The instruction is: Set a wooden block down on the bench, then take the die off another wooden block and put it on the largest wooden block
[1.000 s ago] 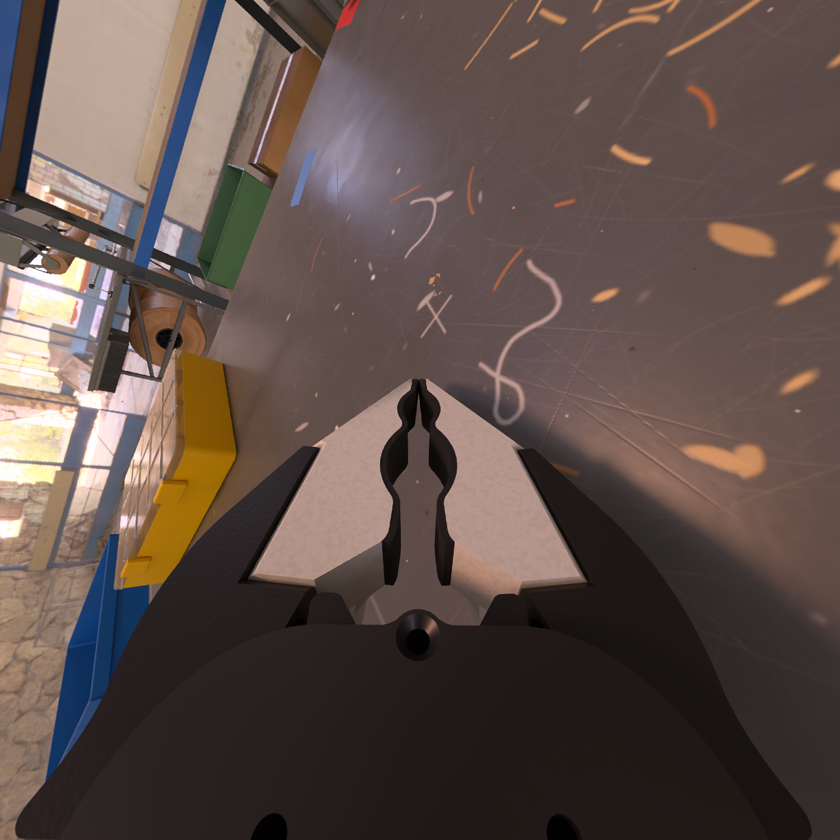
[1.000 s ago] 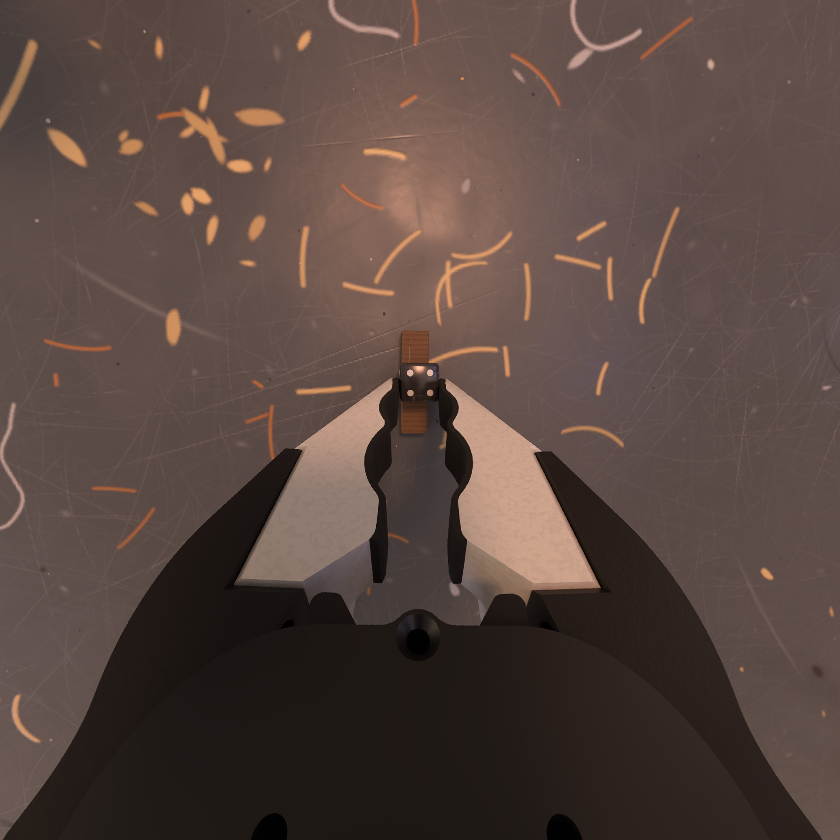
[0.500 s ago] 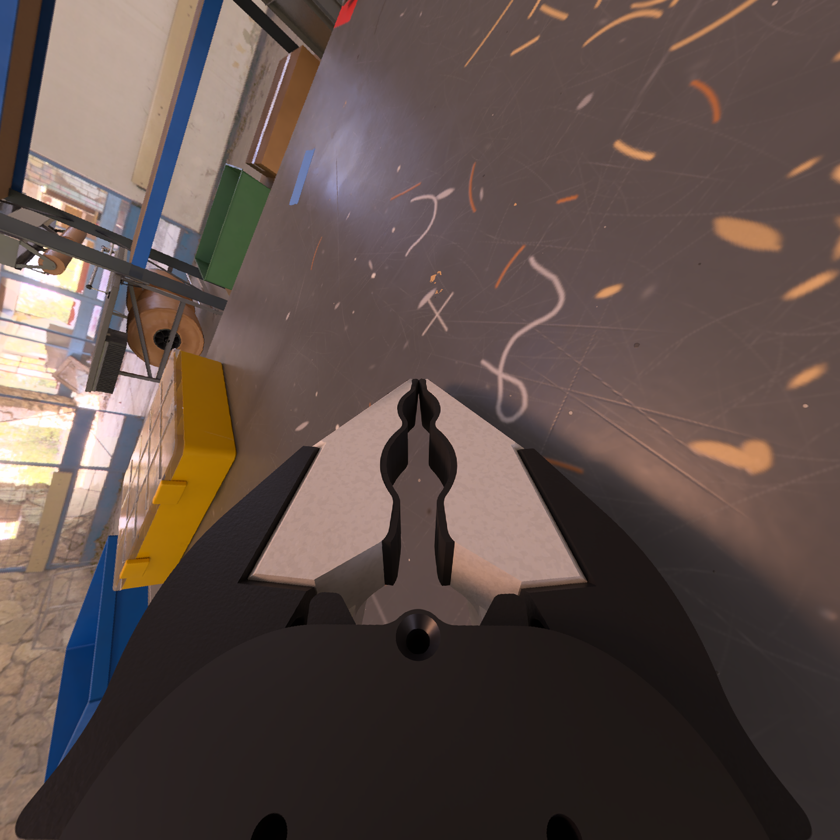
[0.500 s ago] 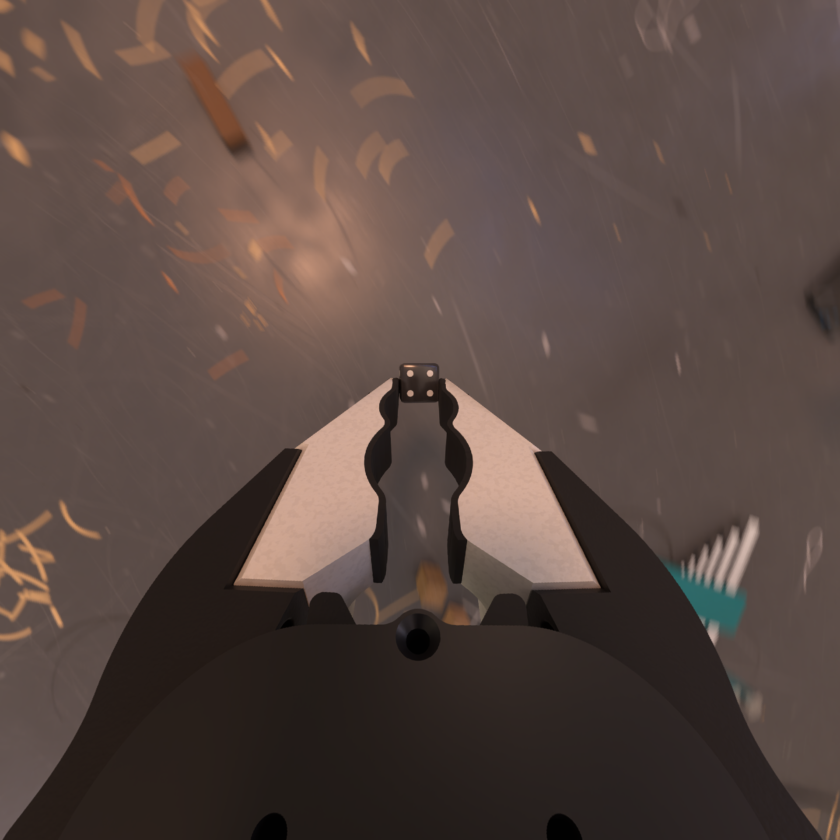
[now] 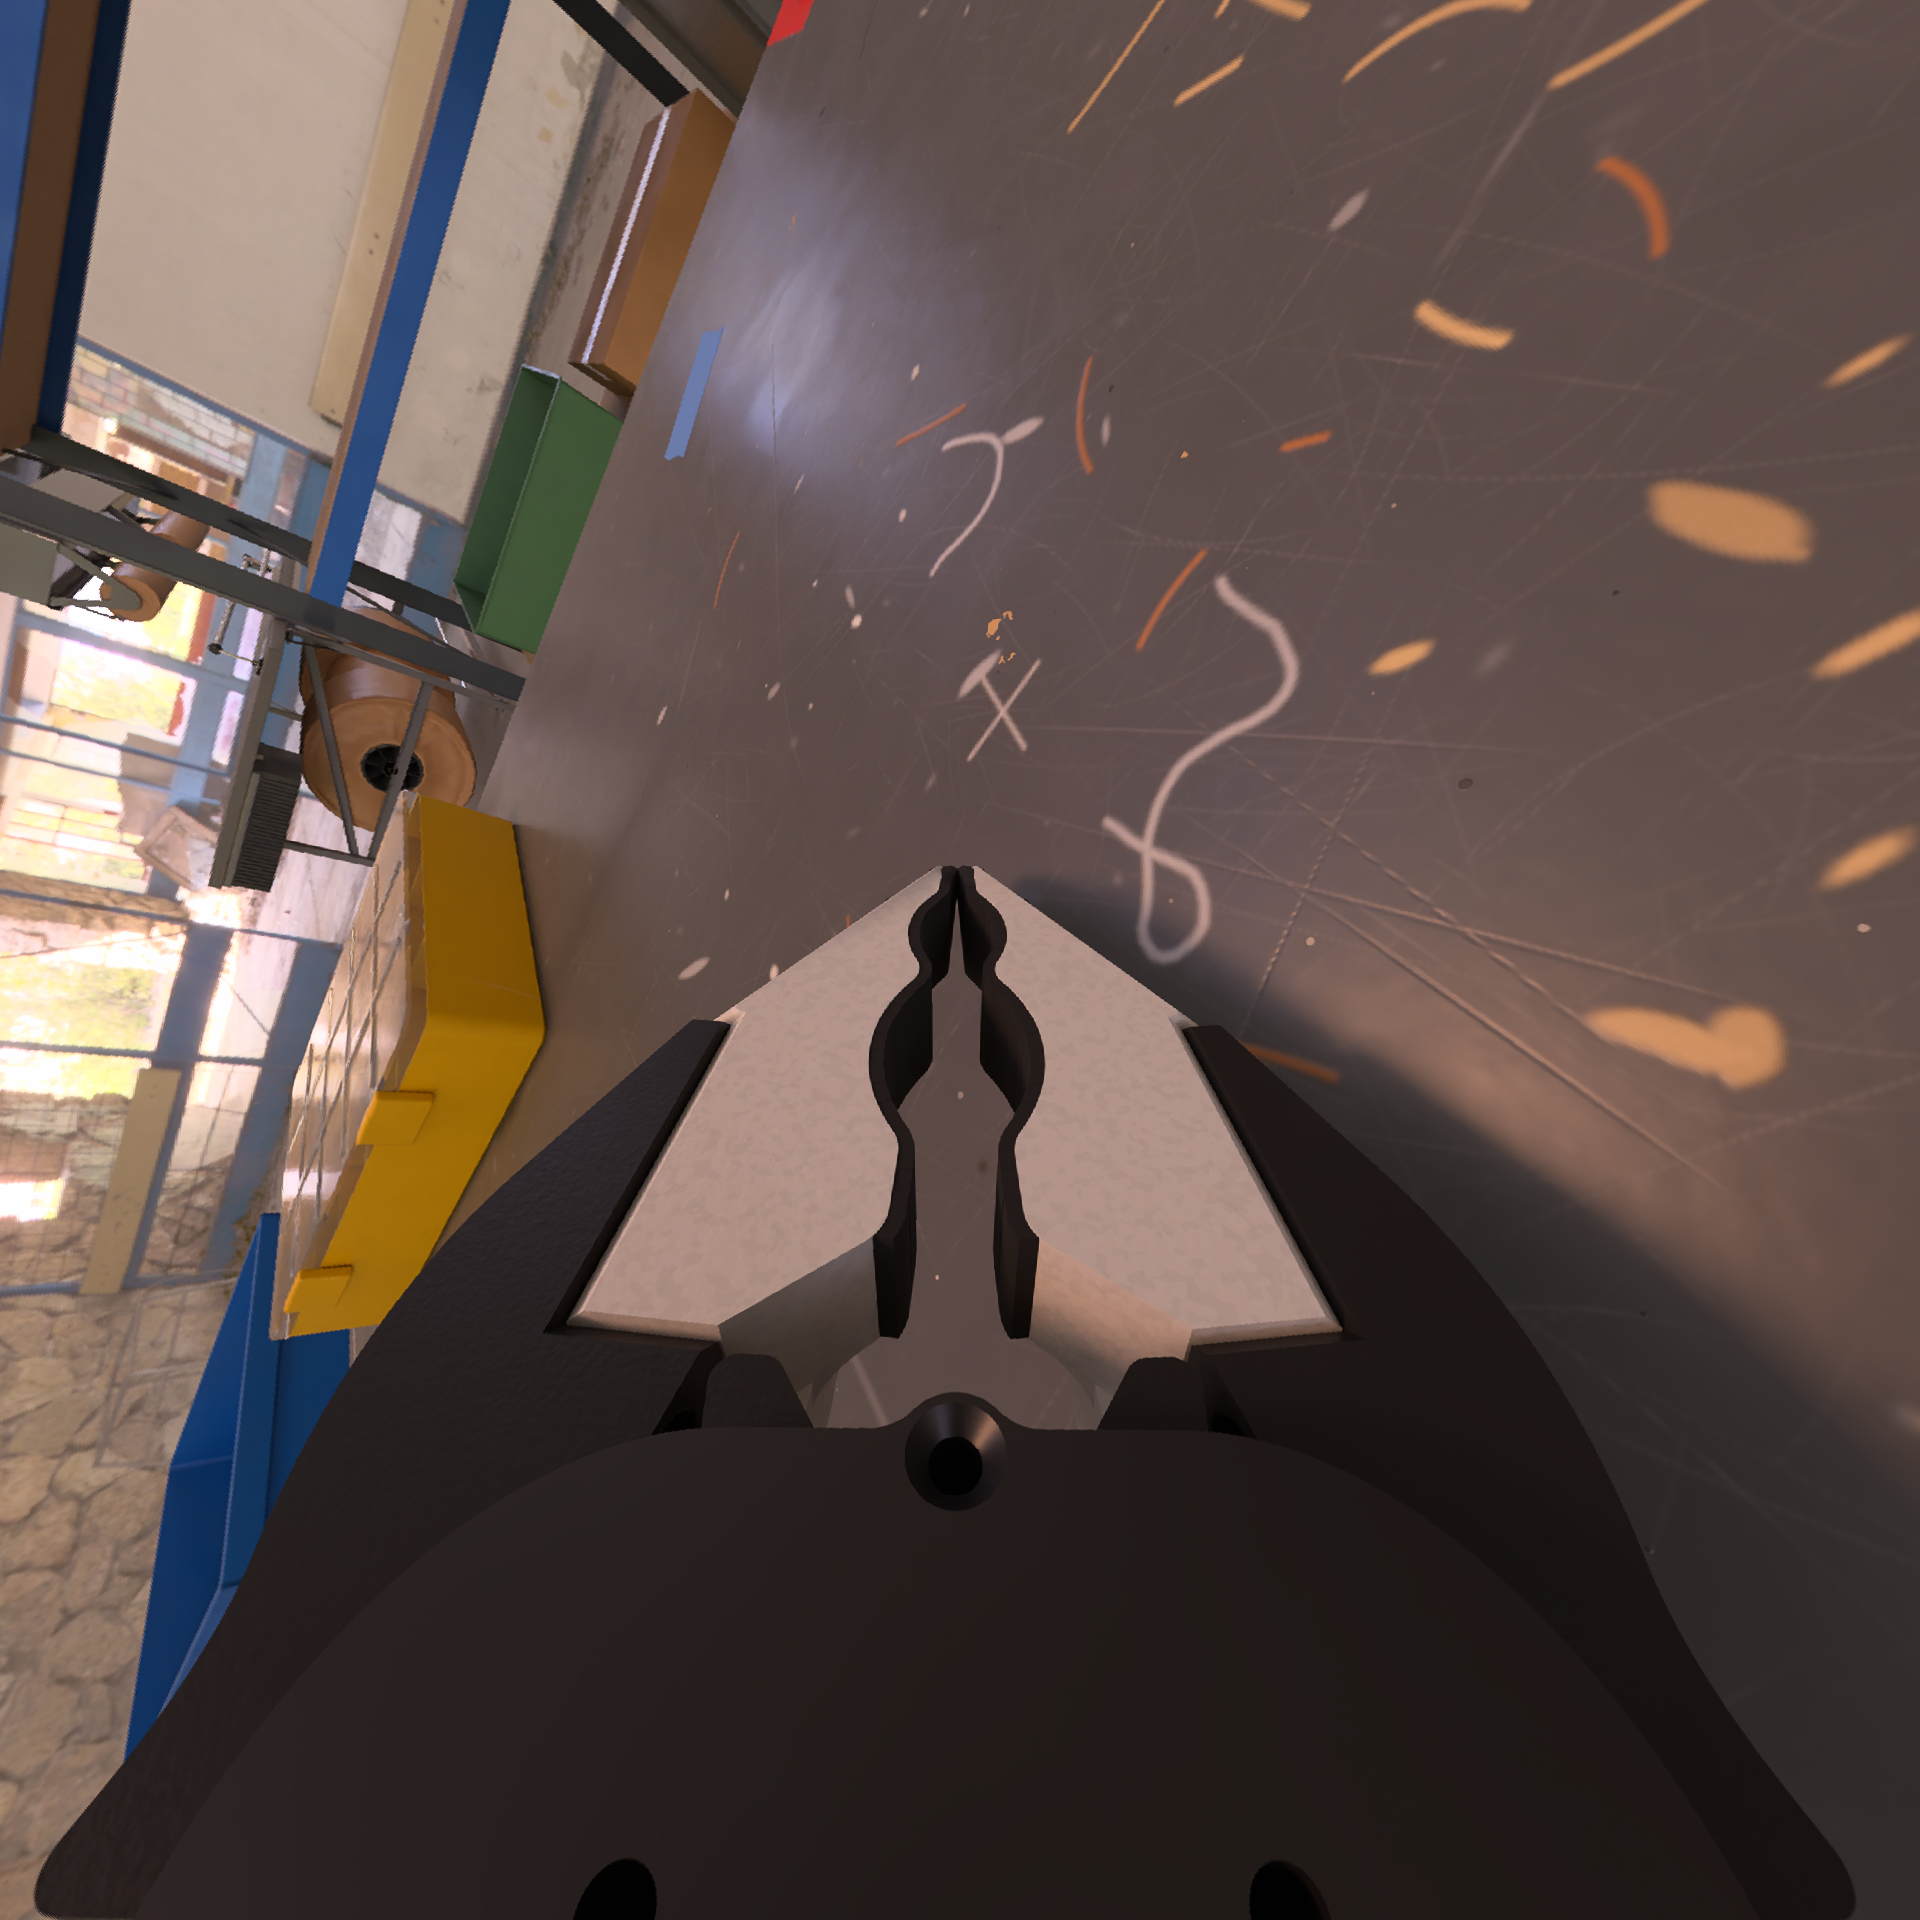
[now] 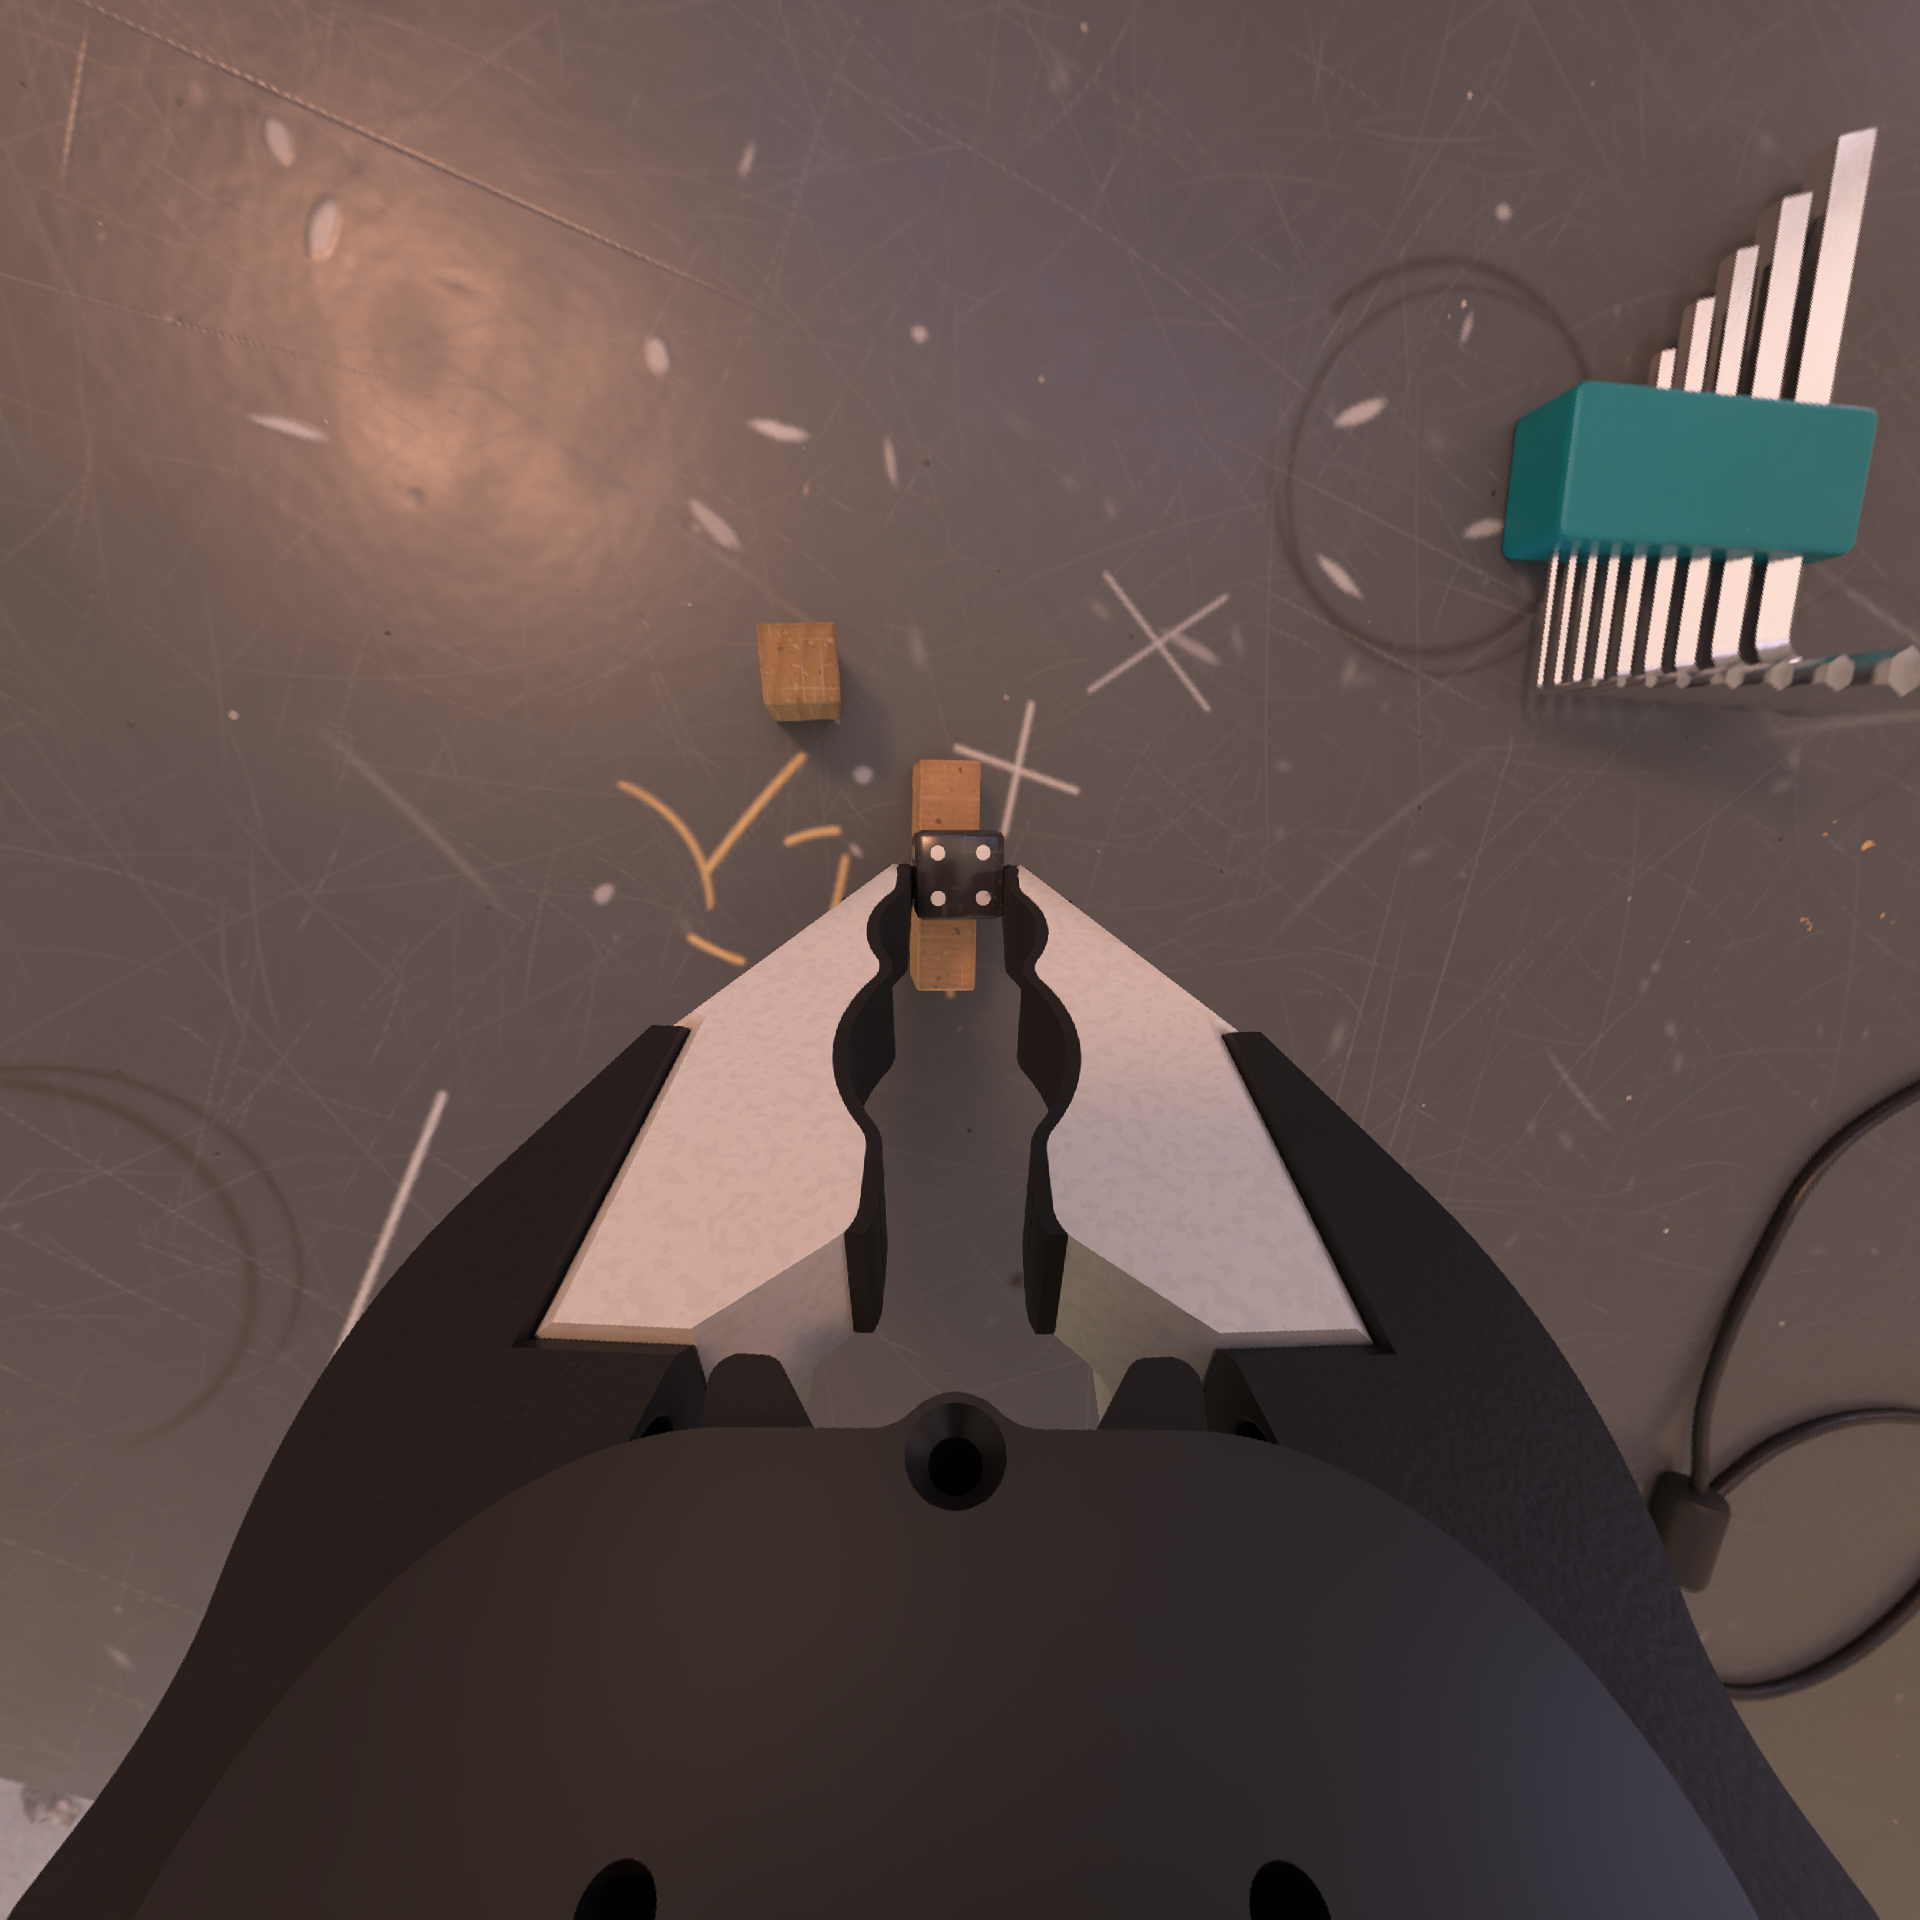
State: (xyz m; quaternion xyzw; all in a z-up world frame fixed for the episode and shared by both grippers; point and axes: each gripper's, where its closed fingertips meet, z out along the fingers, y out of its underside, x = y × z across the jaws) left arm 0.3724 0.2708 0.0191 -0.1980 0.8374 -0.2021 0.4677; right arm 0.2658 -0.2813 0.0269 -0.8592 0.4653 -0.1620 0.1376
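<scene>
My right gripper (image 6: 957,883) is shut on a black die (image 6: 957,876) with white pips, held at the fingertips above the bench. Right below the die lies a long pale wooden block (image 6: 944,798) on the dark bench top (image 6: 520,935); the die covers its middle. A smaller wooden cube (image 6: 798,670) sits on the bench to the upper left of it. My left gripper (image 5: 957,881) is shut and empty, close over bare bench (image 5: 1351,520). No block or die shows in the left wrist view.
A teal holder with metal hex keys (image 6: 1704,488) lies at the upper right, and a dark cable (image 6: 1756,1382) loops at the right. In the left wrist view the bench edge runs along the left, with a yellow bin (image 5: 436,1039) and a green bin (image 5: 540,520) beyond.
My right gripper has carried the die away from a darker wooden block, swept across the bench and now holds it over the long pale block. The left gripper has barely moved.
</scene>
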